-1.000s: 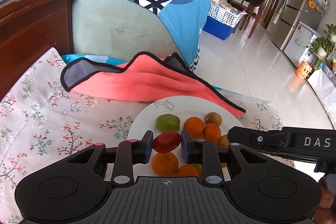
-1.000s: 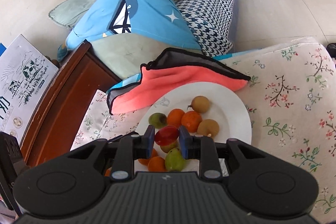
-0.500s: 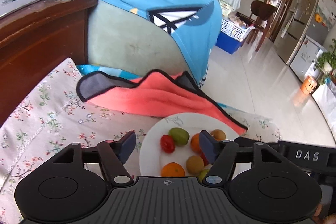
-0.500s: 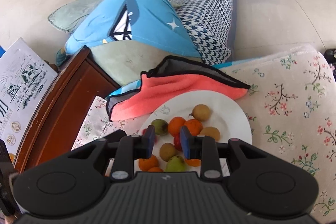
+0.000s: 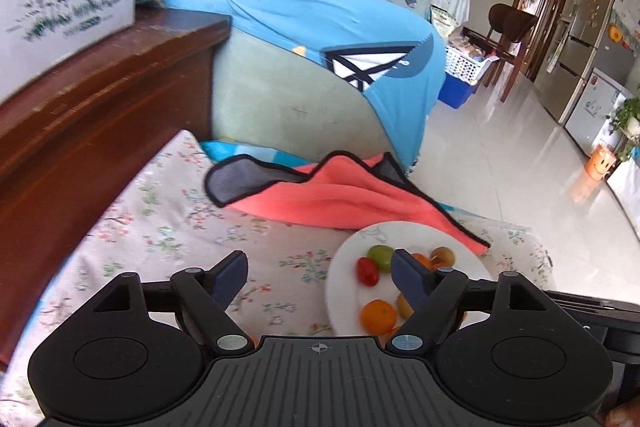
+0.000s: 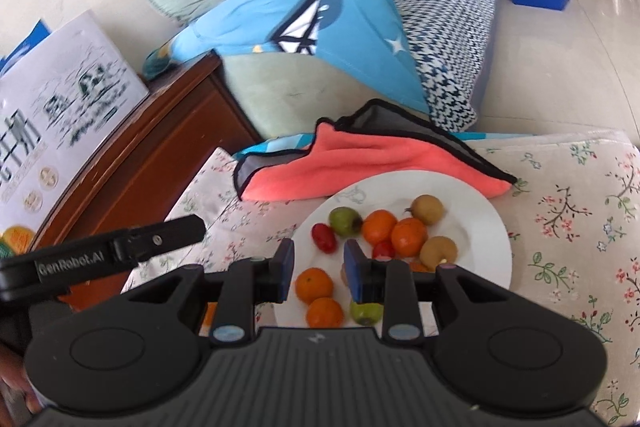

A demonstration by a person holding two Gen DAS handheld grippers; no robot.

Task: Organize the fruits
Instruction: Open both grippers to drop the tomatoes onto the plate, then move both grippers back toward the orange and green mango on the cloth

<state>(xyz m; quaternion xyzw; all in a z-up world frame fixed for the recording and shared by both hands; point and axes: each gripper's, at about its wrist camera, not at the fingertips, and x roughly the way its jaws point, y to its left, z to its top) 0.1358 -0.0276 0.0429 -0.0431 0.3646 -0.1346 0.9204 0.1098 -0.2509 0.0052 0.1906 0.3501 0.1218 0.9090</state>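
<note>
Having let go of the red tomato [image 5: 367,271], we now see it lying on the white plate [image 5: 404,233] just ahead-right of our left gripper [image 5: 319,277], whose jaws gape wide and empty. Our right gripper [image 6: 319,259], a moment ago clamped on another tomato, is part open and holds nothing above the oranges [image 6: 314,285]. Beyond lies the pink cloth [image 6: 360,167].

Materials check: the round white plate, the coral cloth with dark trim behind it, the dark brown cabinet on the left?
Round white plate: looks like glazed ceramic, smooth with soft glare; melamine not ruled out.
Coral cloth with dark trim: soft plush fabric, probably microfibre; matte, fuzzy, lying in folds, grey on its reverse.
Dark brown cabinet: wood or wood veneer with a worn varnish, going by the reddish grain and scuffed top edge.
</note>
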